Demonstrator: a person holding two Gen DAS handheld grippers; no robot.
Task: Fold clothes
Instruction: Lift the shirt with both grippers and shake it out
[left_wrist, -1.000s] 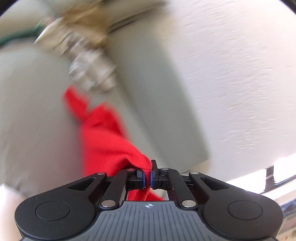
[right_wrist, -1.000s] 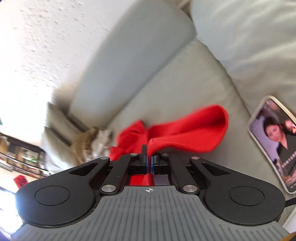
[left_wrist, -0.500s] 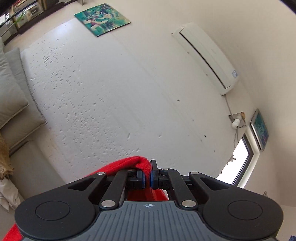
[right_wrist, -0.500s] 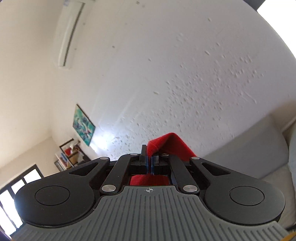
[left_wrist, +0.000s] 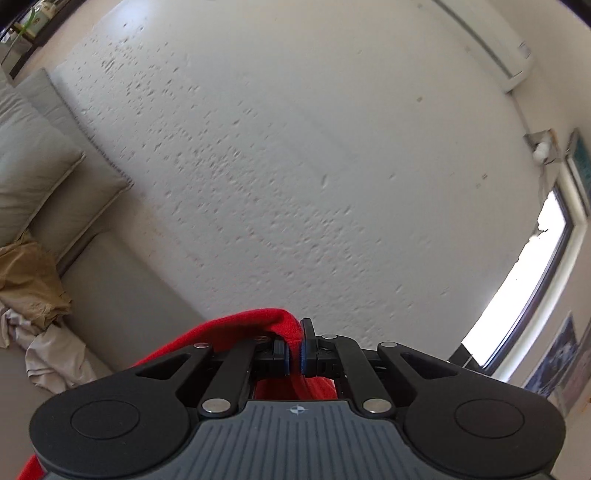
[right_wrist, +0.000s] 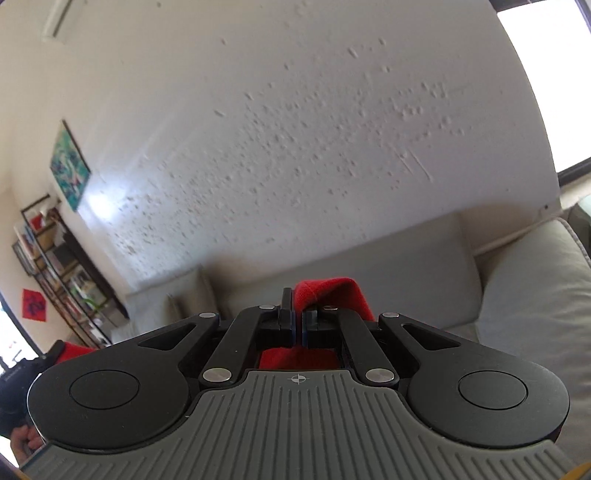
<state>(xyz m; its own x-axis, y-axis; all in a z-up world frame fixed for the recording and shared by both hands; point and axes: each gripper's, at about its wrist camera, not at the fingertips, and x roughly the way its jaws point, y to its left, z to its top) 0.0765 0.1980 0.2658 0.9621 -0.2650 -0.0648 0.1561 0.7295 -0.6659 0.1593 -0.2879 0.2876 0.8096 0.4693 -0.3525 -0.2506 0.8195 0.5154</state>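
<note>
A soft red garment hangs in the air, one edge pinched in the closed left gripper and another in the closed right gripper. It looks light and limp, best held near its corners. Behind it are a grey sofa and a white wall.

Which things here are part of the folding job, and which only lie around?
Job: red garment, left gripper and right gripper, both clamped on it.

Lying about: tan and white clothes pile, grey sofa, cushion, bookshelf, painting.
</note>
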